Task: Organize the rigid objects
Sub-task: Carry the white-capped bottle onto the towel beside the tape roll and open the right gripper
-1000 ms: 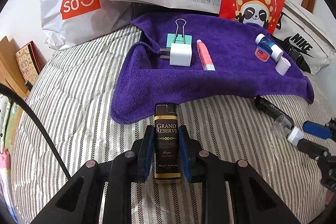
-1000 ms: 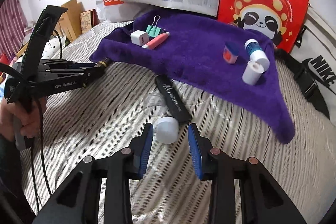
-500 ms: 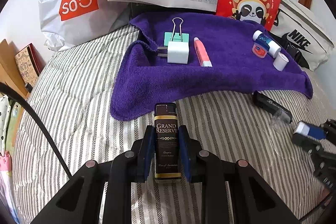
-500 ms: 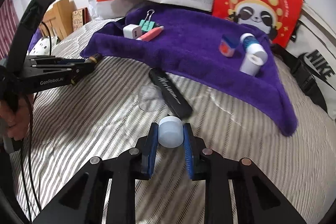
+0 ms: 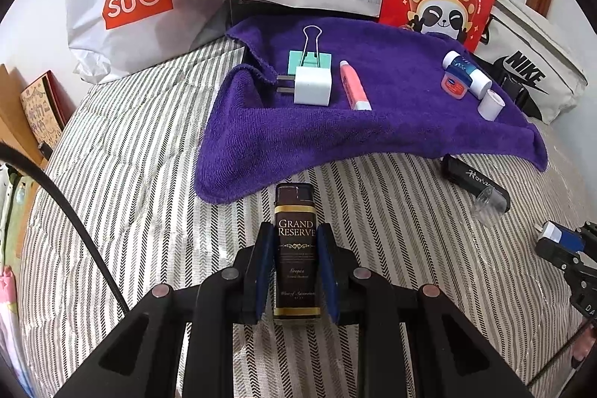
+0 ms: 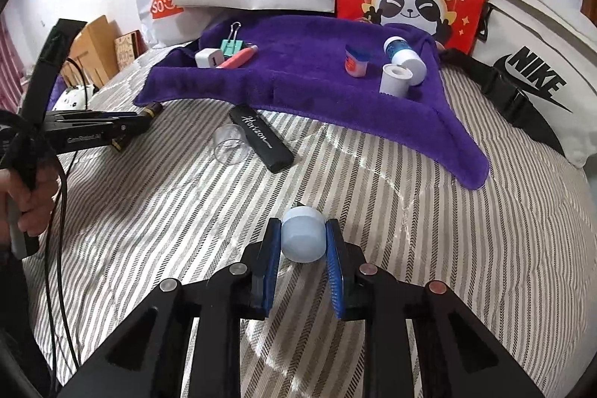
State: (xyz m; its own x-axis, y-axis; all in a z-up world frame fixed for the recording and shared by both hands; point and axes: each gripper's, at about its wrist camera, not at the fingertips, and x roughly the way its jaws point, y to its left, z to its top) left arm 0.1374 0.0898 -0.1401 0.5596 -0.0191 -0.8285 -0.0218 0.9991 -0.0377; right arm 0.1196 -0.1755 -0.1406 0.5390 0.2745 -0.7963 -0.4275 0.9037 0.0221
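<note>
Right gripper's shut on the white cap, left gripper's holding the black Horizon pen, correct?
Not quite. The left gripper is shut on the Grand Reserve lighter, as the left wrist view shows; the Horizon pen lies on the bedspread. The right gripper does grip the white cap.

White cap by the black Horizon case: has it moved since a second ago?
Yes. The white cap, now clamped in the right tongs, has come away from the black Horizon case, toward the camera.
</note>
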